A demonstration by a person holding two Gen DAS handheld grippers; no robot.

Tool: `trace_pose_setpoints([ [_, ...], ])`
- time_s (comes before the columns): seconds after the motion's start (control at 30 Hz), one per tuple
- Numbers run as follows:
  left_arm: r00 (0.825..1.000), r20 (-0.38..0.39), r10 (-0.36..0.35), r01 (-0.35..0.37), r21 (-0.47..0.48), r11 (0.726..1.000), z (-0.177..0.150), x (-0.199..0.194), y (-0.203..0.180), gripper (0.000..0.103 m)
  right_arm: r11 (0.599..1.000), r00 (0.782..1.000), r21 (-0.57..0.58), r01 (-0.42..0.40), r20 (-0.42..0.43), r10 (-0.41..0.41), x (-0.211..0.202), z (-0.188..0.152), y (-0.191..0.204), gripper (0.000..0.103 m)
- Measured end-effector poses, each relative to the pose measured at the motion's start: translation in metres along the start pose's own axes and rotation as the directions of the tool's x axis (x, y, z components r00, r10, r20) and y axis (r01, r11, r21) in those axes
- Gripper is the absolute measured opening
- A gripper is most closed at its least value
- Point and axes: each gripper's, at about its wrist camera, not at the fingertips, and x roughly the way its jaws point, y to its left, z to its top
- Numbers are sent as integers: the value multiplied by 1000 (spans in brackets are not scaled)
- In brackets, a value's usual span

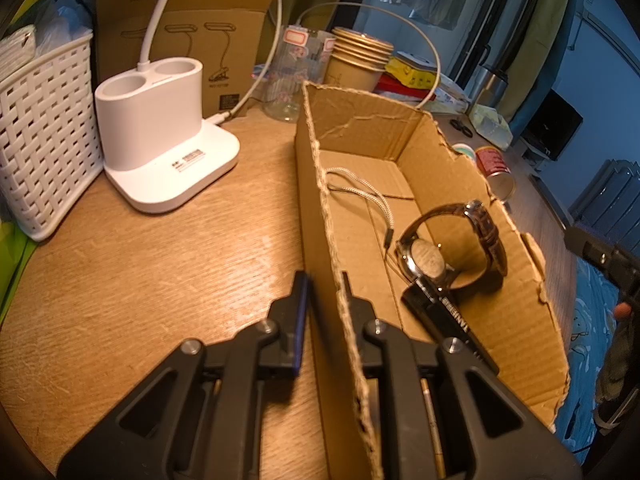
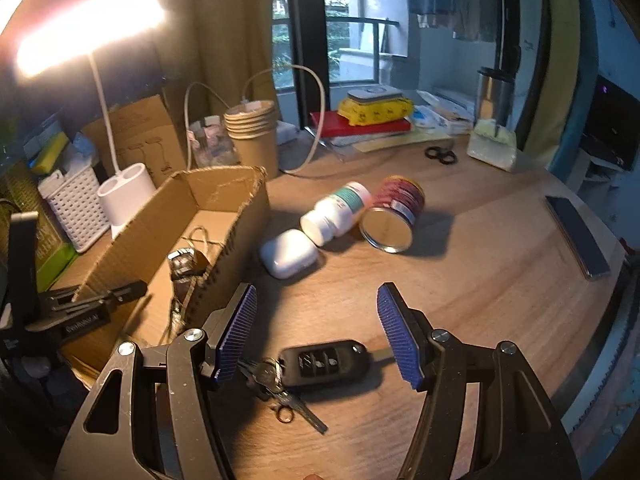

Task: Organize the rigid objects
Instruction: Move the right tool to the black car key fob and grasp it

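Observation:
A torn cardboard box (image 1: 320,184) stands on the wooden desk, and my left gripper (image 1: 326,300) is shut on its near wall, one finger on each side. Inside lie a brown-strapped wristwatch (image 1: 452,240), a black flat object (image 1: 452,320) and a grey cord (image 1: 360,192). My right gripper (image 2: 316,332) is open above a black car key (image 2: 320,362) with its key ring (image 2: 272,380), which lies between and just below the blue pads. Further off lie a white earbud case (image 2: 288,254), a white pill bottle (image 2: 336,214) and a red tin can (image 2: 394,214), both on their sides.
A white lamp base (image 1: 160,132), a white woven basket (image 1: 44,136) and a stack of paper cups (image 1: 356,60) stand behind the box (image 2: 176,216). Scissors (image 2: 440,155), books (image 2: 360,122), a steel tumbler (image 2: 494,94) and a dark phone (image 2: 578,236) lie toward the far and right desk edges.

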Motion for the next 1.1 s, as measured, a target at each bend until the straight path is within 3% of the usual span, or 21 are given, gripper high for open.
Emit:
trace_pose_setpoints([
  [0.43, 1000, -1, 0, 0, 0, 1000, 0, 0, 0, 14, 1000, 997, 12, 29, -77, -28, 15, -28, -7, 66],
  [0.57, 1000, 0, 0, 0, 0, 1000, 0, 0, 0, 14, 999, 994, 29, 20, -104, -17, 23, -34, -8, 76],
  [0.73, 1000, -1, -1, 1, -1, 1000, 0, 0, 0, 14, 997, 989, 71, -12, -149, 23, 35, -39, -8, 76],
  [1.1, 1000, -1, 0, 0, -1, 1000, 0, 0, 0, 14, 997, 988, 64, 31, -156, -21, 61, -33, 1, 77],
])
